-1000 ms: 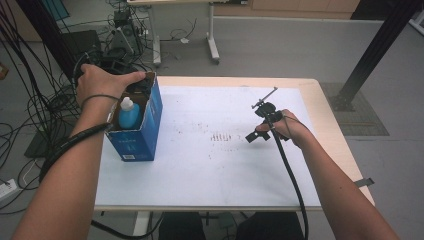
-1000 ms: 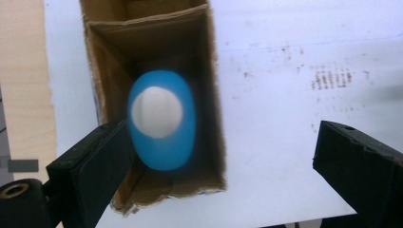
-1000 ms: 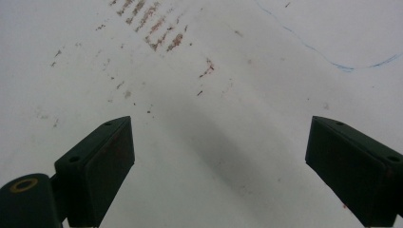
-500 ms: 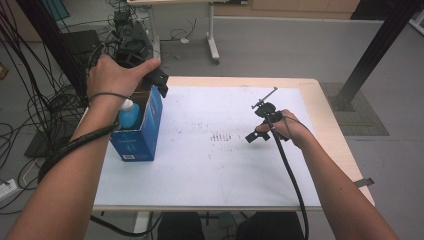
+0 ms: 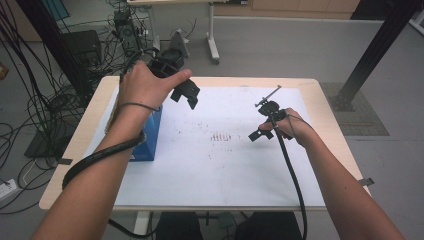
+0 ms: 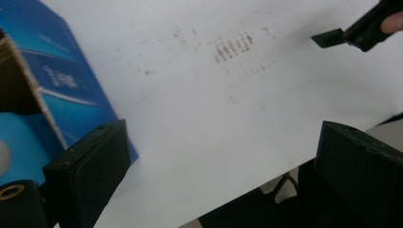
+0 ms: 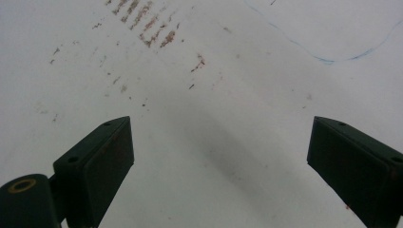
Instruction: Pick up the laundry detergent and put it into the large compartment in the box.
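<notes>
One blue cardboard box (image 5: 150,135) stands upright at the left side of the table, its long axis vertical and its open top facing up. In the left gripper view the box (image 6: 62,90) shows a brown inner wall and one pale blue object (image 6: 19,142) inside; the object is blurred and cannot be identified with certainty. The person's left forearm covers most of the box in the high view.

Two grippers are present. The left gripper (image 5: 184,92) is held in the air above and just right of the box, clear of it, pointing toward the table centre. Its jaws stand wide apart with nothing between them. The right gripper (image 5: 261,131) is held low over the right half of the sheet, well apart from the box, pointing left. Its jaws are also spread wide and hold nothing.

One white paper sheet (image 5: 225,165) covers most of the light wooden table (image 5: 320,95). It carries one cluster of short brown marks (image 5: 221,136) near its centre and one thin blue line (image 7: 328,59).

The floor (image 5: 280,50) is grey. Black cables (image 5: 30,100) lie at the left.
</notes>
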`<state>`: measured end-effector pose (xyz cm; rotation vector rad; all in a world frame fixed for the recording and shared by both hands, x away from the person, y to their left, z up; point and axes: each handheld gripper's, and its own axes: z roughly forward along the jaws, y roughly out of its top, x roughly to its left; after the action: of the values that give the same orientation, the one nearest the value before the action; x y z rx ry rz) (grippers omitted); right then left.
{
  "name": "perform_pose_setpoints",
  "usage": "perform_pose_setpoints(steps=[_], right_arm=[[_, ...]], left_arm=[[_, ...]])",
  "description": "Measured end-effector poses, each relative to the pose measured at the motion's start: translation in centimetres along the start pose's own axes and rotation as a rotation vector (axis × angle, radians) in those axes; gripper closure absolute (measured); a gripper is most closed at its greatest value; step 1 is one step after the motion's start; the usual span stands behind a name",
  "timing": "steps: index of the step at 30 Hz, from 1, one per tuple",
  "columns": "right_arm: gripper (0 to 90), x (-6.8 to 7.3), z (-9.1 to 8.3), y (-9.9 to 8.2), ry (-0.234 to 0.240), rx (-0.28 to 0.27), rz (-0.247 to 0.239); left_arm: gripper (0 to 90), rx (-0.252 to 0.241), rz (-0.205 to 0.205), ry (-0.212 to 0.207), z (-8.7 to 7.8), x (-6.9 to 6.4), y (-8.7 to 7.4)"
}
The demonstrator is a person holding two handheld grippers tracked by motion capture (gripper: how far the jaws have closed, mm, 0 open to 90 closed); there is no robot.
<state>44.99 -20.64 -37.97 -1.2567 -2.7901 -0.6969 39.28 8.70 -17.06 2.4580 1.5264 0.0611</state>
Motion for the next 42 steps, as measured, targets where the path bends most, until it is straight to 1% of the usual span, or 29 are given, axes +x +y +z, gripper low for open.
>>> perform_pose_setpoints(steps=[3, 5, 6, 10, 11, 14, 16, 17, 18, 20, 25, 26, 29, 32, 35, 37, 42], right_arm=[[7.2, -0.2, -0.4, -0.1, -0.006, 0.0, 0.001], [7.2, -0.4, -0.6, -0.2, -0.003, -0.007, 0.006], [6.7, -0.4, -0.7, -0.2, -0.001, -0.006, 0.019], [6.6, -0.6, -0.9, -0.4, 0.0, -0.011, 0.018], [6.4, -0.5, -1.0, -0.4, 0.002, -0.007, 0.023], [6.0, -0.6, -1.0, -0.5, 0.001, -0.011, 0.02], [5.4, -0.6, -1.0, -0.5, -0.001, -0.013, 0.016], [5.4, -0.6, -1.0, -0.5, 0.0, -0.014, 0.016], [5.4, -0.6, -1.0, -0.6, 0.001, -0.011, 0.019], [5.4, -0.7, -1.0, -0.7, 0.0, -0.008, 0.018], [5.4, -0.8, -1.1, -0.9, -0.005, -0.007, 0.024], [5.4, -0.9, -1.1, -1.0, -0.004, -0.006, 0.026], [5.5, -0.9, -1.2, -1.1, -0.006, -0.006, 0.032], [5.5, -0.8, -1.2, -1.1, -0.009, -0.006, 0.027], [5.6, -0.7, -1.2, -1.0, -0.009, -0.008, 0.021], [5.6, -0.6, -1.2, -1.0, -0.007, -0.008, 0.025], [5.7, -0.5, -1.0, -1.0, -0.004, -0.009, 0.02]], left_arm=[[5.0, 0.012, 0.03, -0.015, 0.4, -1.2, 0.2], [5.0, 0.018, 0.045, -0.022, 0.6, -1.8, 0.3], [5.0, 0.017, 0.049, -0.025, 0.7, -2.1, 0.3], [5.0, 0.023, 0.074, -0.035, 1.1, -3.1, 0.3], [5.0, 0.026, 0.081, -0.033, 1.3, -3.4, 0.2], [5.0, 0.028, 0.098, -0.031, 1.9, -4.1, 0.2], [5.0, 0.017, 0.105, -0.008, 2.5, -4.5, 0.0], [5.0, 0.015, 0.106, -0.005, 2.7, -4.6, 0.0], [5.0, 0.022, 0.109, -0.016, 3.1, -4.8, -0.1], [5.0, 0.033, 0.117, -0.031, 3.9, -5.0, -0.2], [5.0, 0.041, 0.123, -0.037, 5.5, -5.4, -0.6], [5.0, 0.044, 0.126, -0.036, 5.7, -5.4, -0.6], [5.0, 0.055, 0.123, -0.038, 6.8, -5.5, -0.9], [5.0, 0.063, 0.124, -0.041, 7.7, -5.5, -1.1], [5.0, 0.069, 0.12, -0.042, 8.4, -5.5, -1.4], [5.0, 0.073, 0.121, -0.041, 8.8, -5.5, -1.6], [5.0, 0.069, 0.118, -0.045, 9.8, -5.6, -2.1]])
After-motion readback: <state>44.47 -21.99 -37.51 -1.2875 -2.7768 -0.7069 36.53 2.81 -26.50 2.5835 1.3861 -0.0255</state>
